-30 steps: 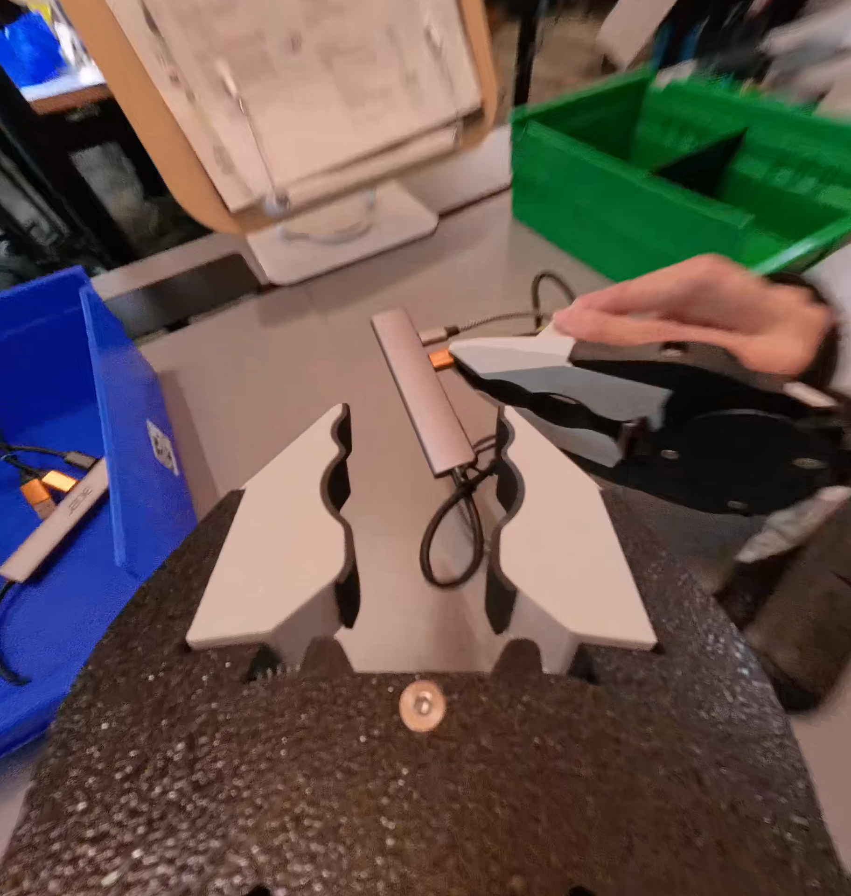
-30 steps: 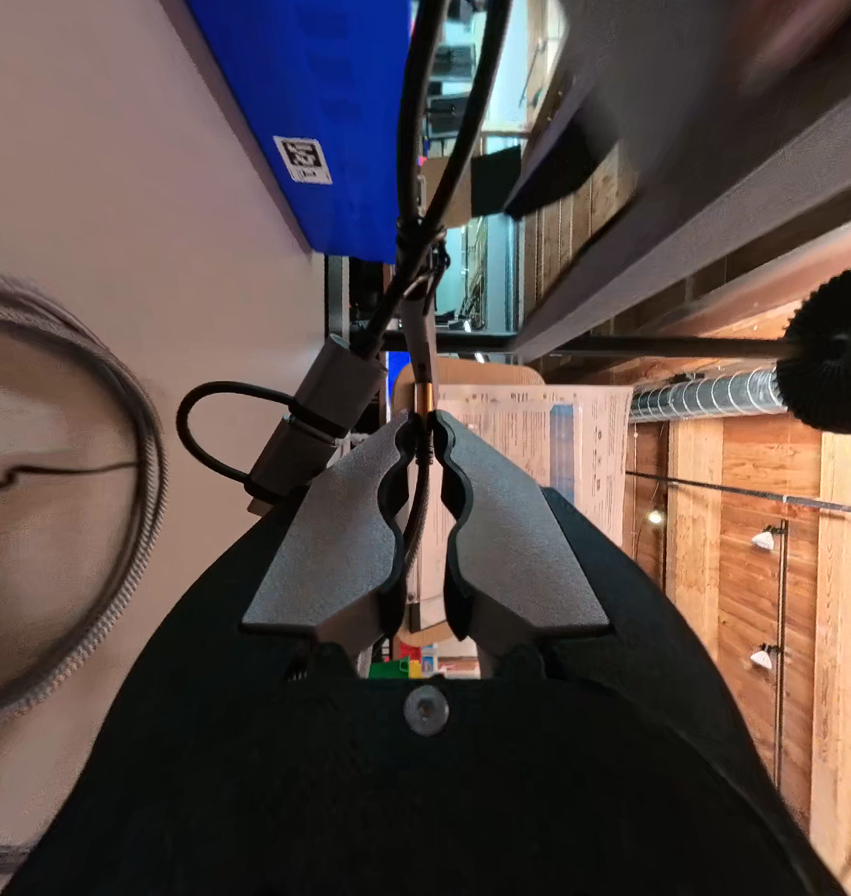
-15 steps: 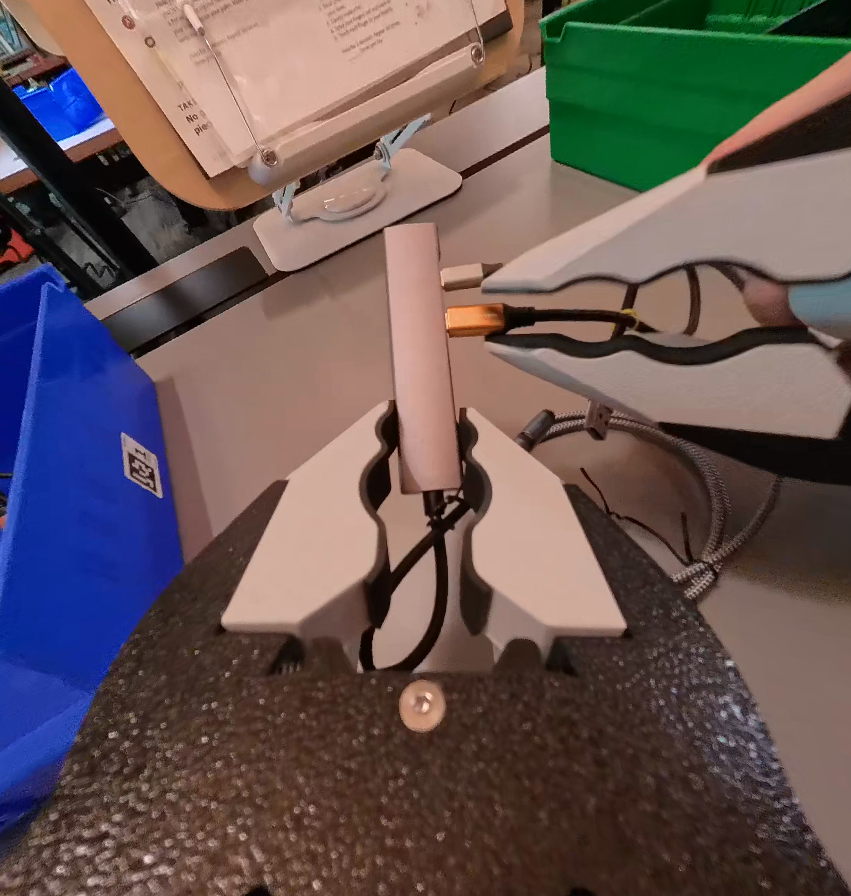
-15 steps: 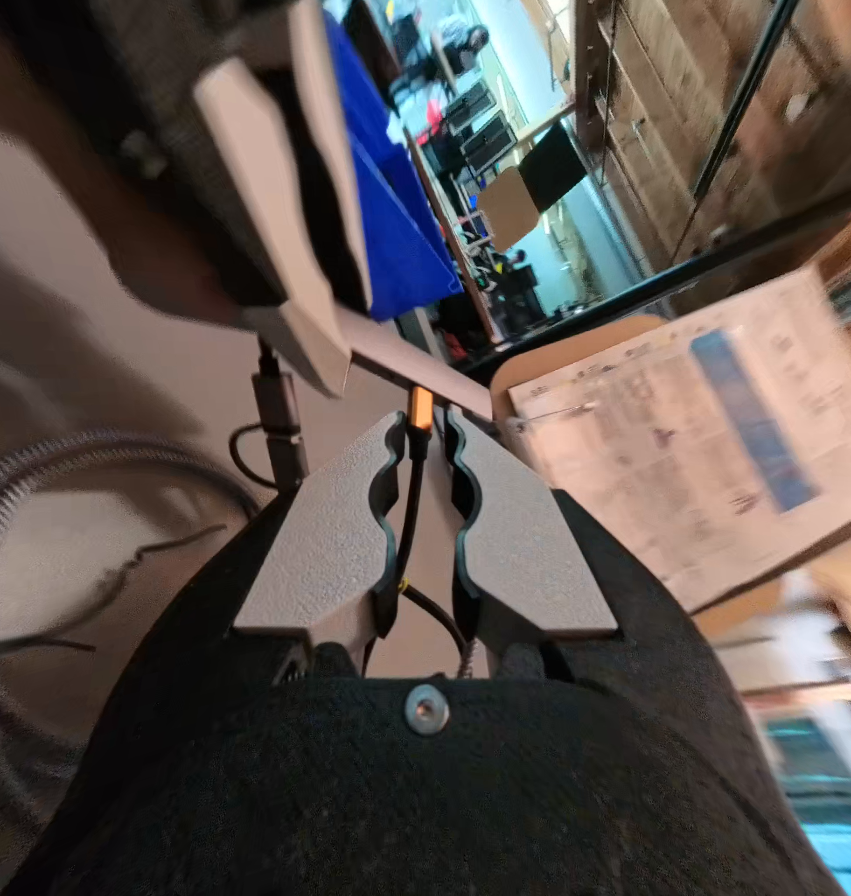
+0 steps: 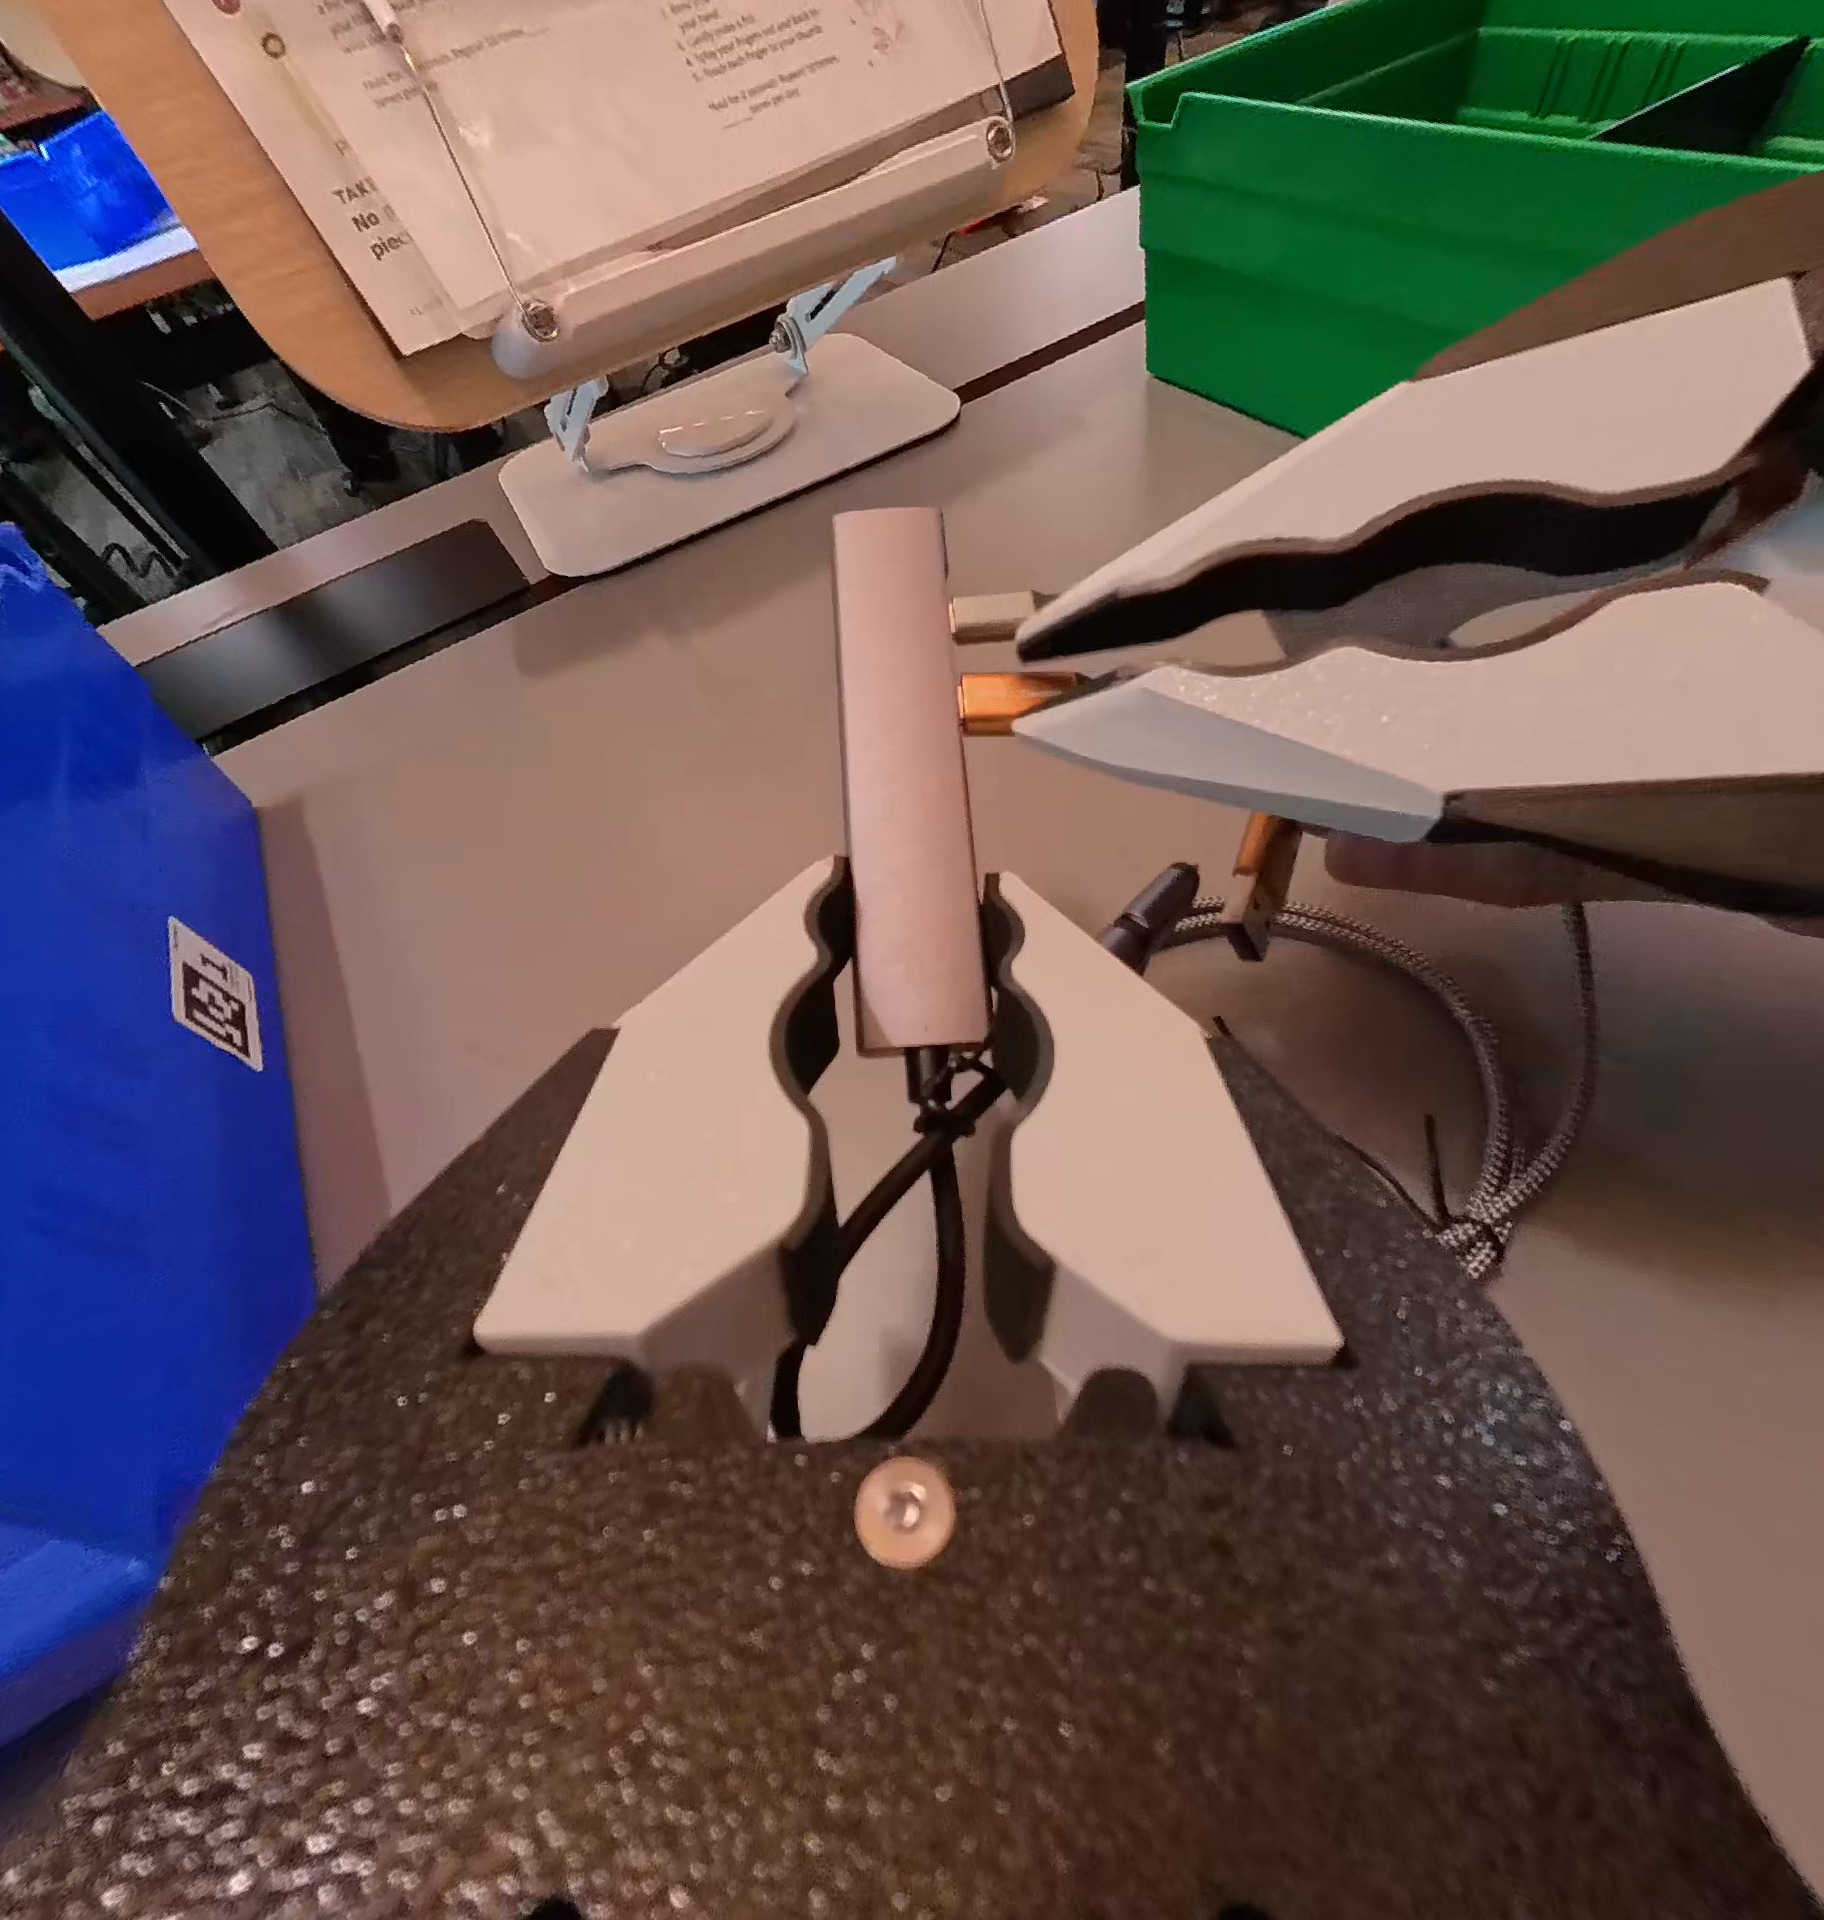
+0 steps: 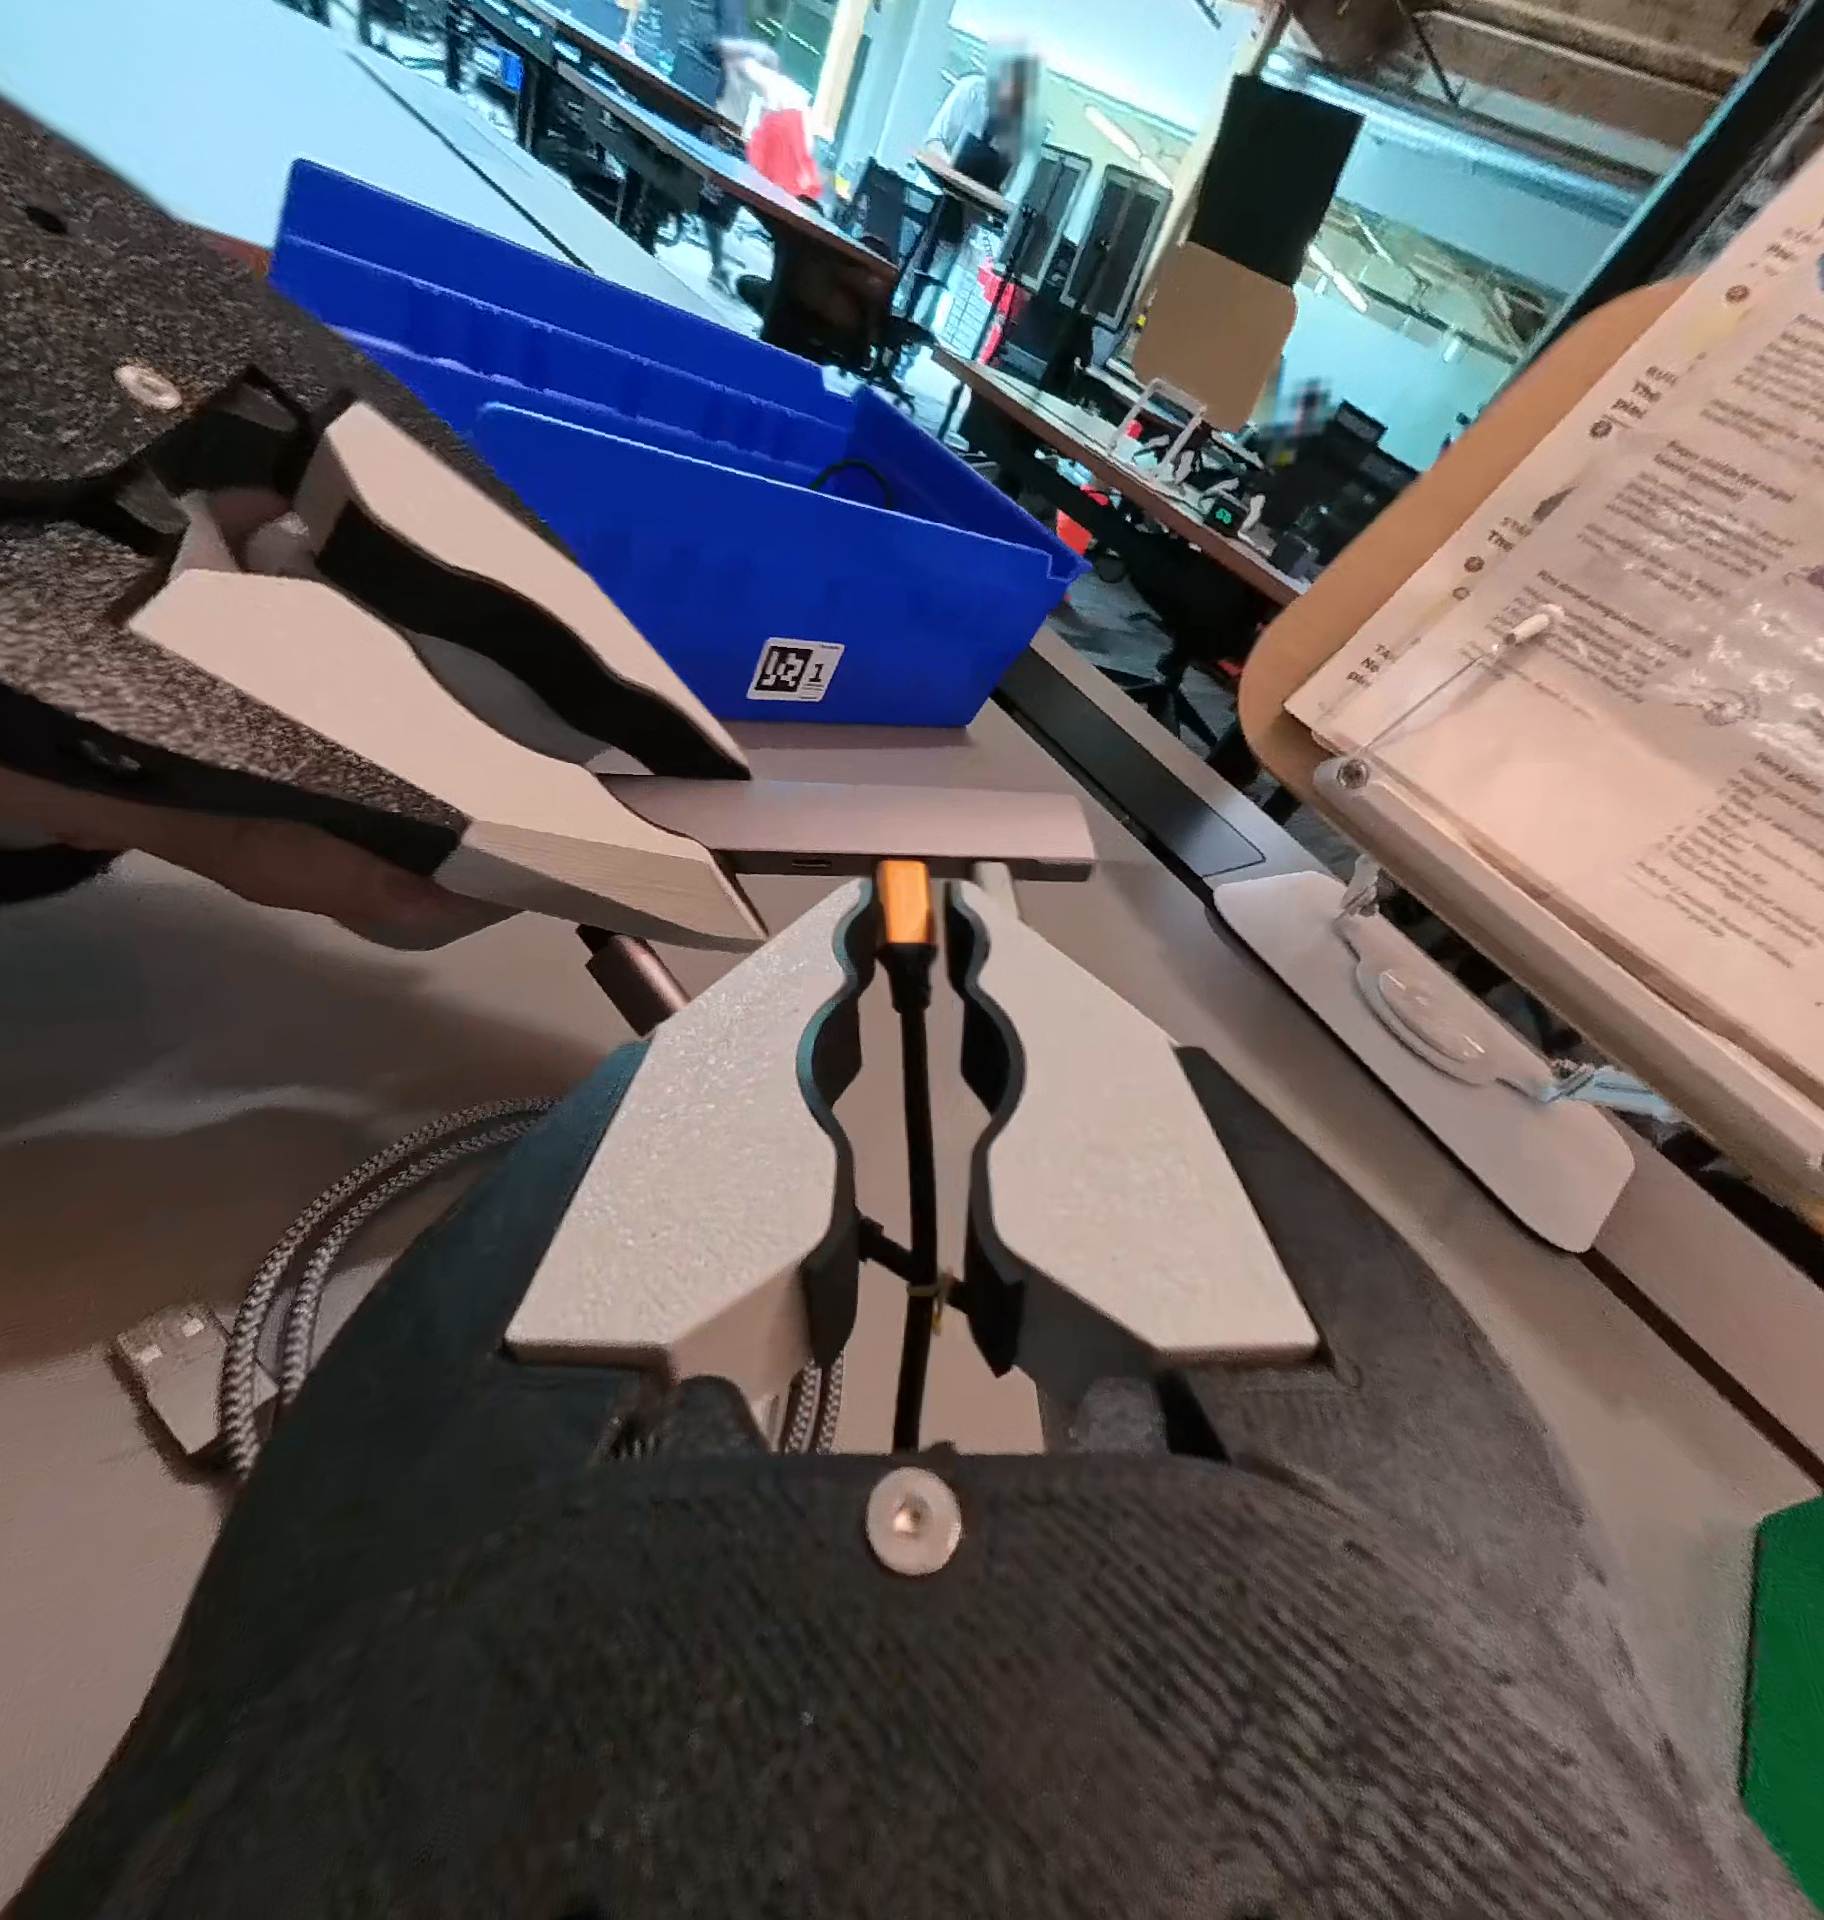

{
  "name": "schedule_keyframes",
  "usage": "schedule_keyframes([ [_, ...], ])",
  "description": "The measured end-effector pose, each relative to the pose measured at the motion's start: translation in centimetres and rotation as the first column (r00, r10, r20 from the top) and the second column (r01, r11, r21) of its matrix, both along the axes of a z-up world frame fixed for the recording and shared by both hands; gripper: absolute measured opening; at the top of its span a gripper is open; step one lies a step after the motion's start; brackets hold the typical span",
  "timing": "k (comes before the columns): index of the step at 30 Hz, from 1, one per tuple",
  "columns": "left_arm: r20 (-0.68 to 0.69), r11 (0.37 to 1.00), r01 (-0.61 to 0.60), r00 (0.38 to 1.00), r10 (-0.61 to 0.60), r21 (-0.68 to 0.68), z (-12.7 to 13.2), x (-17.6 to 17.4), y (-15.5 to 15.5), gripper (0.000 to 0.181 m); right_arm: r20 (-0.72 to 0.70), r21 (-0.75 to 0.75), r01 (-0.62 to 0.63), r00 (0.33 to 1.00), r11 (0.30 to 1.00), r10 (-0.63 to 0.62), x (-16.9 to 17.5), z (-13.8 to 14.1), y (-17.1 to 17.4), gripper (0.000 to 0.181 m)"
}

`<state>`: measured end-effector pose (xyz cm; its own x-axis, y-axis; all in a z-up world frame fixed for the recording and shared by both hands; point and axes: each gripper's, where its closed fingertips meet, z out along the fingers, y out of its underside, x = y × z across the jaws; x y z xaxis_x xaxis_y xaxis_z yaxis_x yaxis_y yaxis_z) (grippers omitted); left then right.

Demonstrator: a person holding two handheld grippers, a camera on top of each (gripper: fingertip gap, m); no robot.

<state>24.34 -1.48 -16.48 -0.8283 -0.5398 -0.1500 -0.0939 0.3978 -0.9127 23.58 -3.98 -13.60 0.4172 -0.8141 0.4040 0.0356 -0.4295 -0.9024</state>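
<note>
- The grey hub's lower end was hidden between the left gripper's fingertips.
- The green bin at 1 o'clock was cut by the top and right edges.
- The far people at 12 o'clock were blurred.
- The braided cable at 8 o'clock went behind the right gripper.

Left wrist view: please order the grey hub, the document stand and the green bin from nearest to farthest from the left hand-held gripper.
1. Grey hub: clamped in the left hand-held gripper.
2. Document stand: straight ahead, behind the hub.
3. Green bin: far right.
</note>
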Motion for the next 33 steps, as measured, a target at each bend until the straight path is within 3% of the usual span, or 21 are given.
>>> schedule_keyframes([
  [1,-0.009,1.0,-0.005,1.0,0.005,-0.004,-0.1,0.1,0.1,0.022,-0.009,0.016,0.011,1.0,1.0,-0.01,0.1,0.0,-0.2,0.016],
  [6,-0.058,0.998,0.001,0.998,-0.004,-0.057,0.1,0.2,0.2,0.022,-0.059,0.003,-0.017,0.998,1.0,0.017,0.1,-0.9,0.1,0.019],
  [8,-0.081,0.997,0.016,0.997,-0.022,-0.074,0.0,0.0,0.0,0.022,-0.025,-0.009,0.002,1.0,1.0,-0.002,0.2,-0.7,-0.1,0.011],
  [18,-0.106,0.99,0.021,0.994,-0.037,-0.141,0.4,-0.1,-0.2,0.022,0.042,0.019,0.012,0.999,1.0,-0.013,0.3,0.0,0.1,0.011],
  [25,-0.086,0.989,0.031,0.995,-0.044,-0.142,0.6,0.0,-0.2,0.023,-0.009,0.113,0.004,1.0,0.994,-0.003,0.5,-0.3,0.0,0.011],
  [33,-0.049,0.987,0.018,0.998,-0.026,-0.158,1.2,-0.1,-0.1,0.023,0.031,0.147,0.0,1.0,0.989,-0.004,0.3,0.4,0.1,0.012],
])
